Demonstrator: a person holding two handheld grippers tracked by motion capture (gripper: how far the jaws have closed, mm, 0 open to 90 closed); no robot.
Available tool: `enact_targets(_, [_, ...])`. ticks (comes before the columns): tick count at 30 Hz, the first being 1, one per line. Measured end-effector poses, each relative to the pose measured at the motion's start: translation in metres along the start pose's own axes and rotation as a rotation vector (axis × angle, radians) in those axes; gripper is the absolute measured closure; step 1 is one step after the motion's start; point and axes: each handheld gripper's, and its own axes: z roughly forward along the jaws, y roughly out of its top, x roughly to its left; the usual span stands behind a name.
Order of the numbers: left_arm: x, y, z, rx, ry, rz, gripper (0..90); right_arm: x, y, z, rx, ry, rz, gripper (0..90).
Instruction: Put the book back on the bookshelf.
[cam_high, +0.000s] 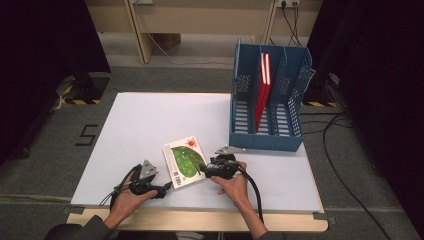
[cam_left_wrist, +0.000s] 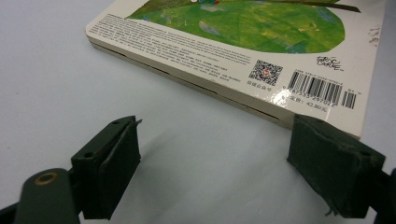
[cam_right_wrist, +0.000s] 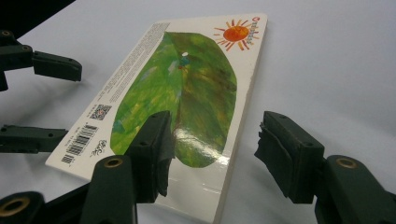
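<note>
A picture book (cam_high: 184, 161) lies flat on the white table (cam_high: 145, 115), back cover up, showing a green leaf, a sun and a barcode (cam_left_wrist: 322, 88). My left gripper (cam_high: 167, 186) lies low at the book's near corner with its jaws open; one pad (cam_left_wrist: 334, 163) sits just in front of that corner and the other stands on bare table. My right gripper (cam_high: 202, 170) is at the book's right side, open. Its jaws straddle the book's long edge (cam_right_wrist: 238, 140), one pad (cam_right_wrist: 156, 149) over the cover, the other off the book.
A blue slotted file rack (cam_high: 267, 140) stands at the table's far right, with red books (cam_high: 263, 85) upright in its middle slot. Cables trail on the floor to the right. The table's front edge runs just behind both hands.
</note>
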Motion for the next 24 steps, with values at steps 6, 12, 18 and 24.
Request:
enact_targets(6, [0.000, -0.001, 0.000, -0.002, -0.001, -0.003, 15.6, 0.002, -0.002, 0.006, 0.026, 0.019, 0.007, 43.3])
enact_targets(12, [0.000, -0.001, 0.000, -0.005, 0.001, -0.008, 15.6, 0.007, -0.003, 0.011, 0.051, 0.032, 0.016, 41.9])
enact_targets(18, [-0.001, -0.001, 0.000, -0.003, 0.004, -0.016, 15.6, 0.005, -0.005, 0.015, 0.049, 0.037, 0.034, 40.2])
enact_targets(24, [-0.001, -0.001, 0.000, 0.000, 0.007, -0.015, 15.4, 0.006, -0.005, 0.015, 0.047, 0.032, 0.047, 40.9])
